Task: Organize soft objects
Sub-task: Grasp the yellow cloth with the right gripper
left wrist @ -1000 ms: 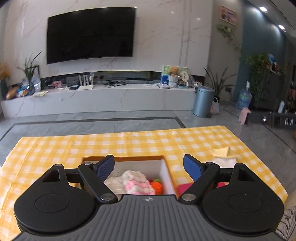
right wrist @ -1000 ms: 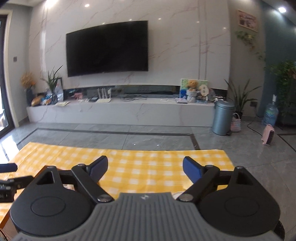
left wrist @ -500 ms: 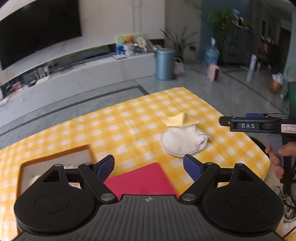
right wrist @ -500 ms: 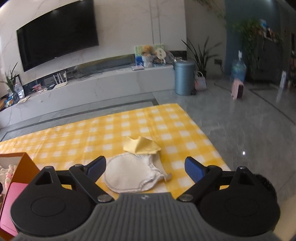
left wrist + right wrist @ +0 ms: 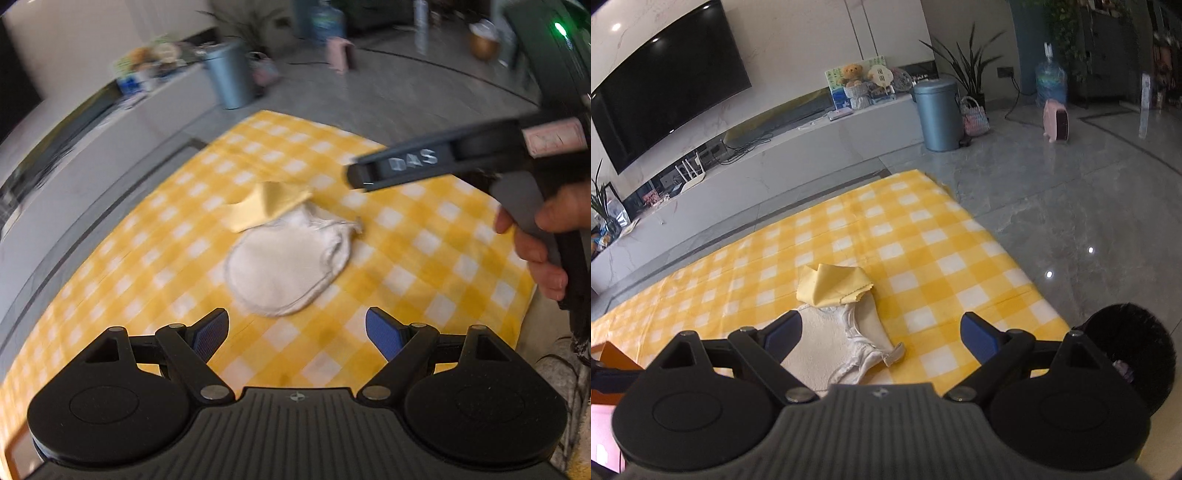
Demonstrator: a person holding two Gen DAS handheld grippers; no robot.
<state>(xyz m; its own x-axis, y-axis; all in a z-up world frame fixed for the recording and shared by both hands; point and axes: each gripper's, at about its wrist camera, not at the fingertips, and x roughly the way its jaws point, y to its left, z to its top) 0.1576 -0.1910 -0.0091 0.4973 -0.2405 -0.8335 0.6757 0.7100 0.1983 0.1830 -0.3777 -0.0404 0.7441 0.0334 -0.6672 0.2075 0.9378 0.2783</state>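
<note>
both grippers empty over the checked cloth
left gripper (image 5: 297,334) and right gripper (image 5: 881,328) have fingers spread wide; white pouch (image 5: 286,264) lies on the tabletop (image 5: 424,236), yellow cloth (image 5: 833,286) touching its far edge.

Ahead of me a dark television (image 5: 665,88) hangs on the pale marble wall, above a long low white console (image 5: 768,166). Grey glossy floor tiles (image 5: 1071,206) catch ceiling lights (small bright dots), beside a blue-grey bin (image 5: 938,114).
</note>
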